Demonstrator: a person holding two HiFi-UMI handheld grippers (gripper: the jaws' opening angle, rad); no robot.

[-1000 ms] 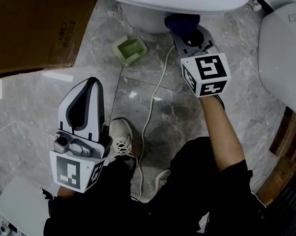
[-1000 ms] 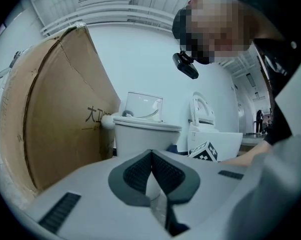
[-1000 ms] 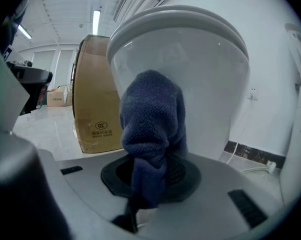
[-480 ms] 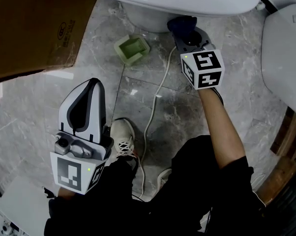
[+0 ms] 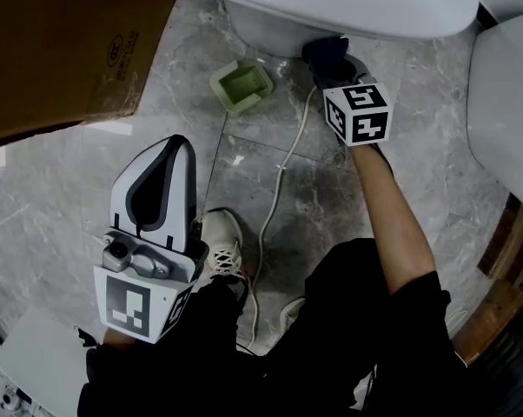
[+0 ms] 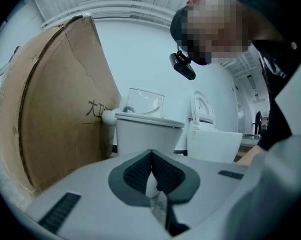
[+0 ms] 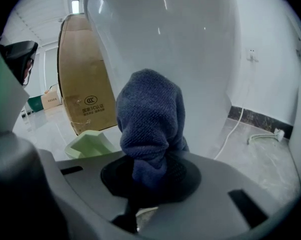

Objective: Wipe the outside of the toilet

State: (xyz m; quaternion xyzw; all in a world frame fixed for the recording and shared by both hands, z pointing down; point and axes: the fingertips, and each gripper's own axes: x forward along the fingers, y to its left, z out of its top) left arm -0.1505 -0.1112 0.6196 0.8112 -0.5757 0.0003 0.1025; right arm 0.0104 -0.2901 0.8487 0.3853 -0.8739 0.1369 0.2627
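Lower left: left gripper (image 5: 176, 146) idle, jaws together on nothing. Upper centre: right gripper (image 5: 333, 59) clamps the cloth (image 5: 322, 49), which apparently touches the toilet (image 5: 357, 3) underside. Judgement: wiping is under way on 1 area; other outer surfaces remain.

Your right gripper (image 7: 149, 176) is clamped on a blue cloth (image 7: 150, 119). The cloth sits against the white toilet (image 7: 180, 44), apparently touching. A green tray (image 7: 88, 144) lies on the floor to the left.
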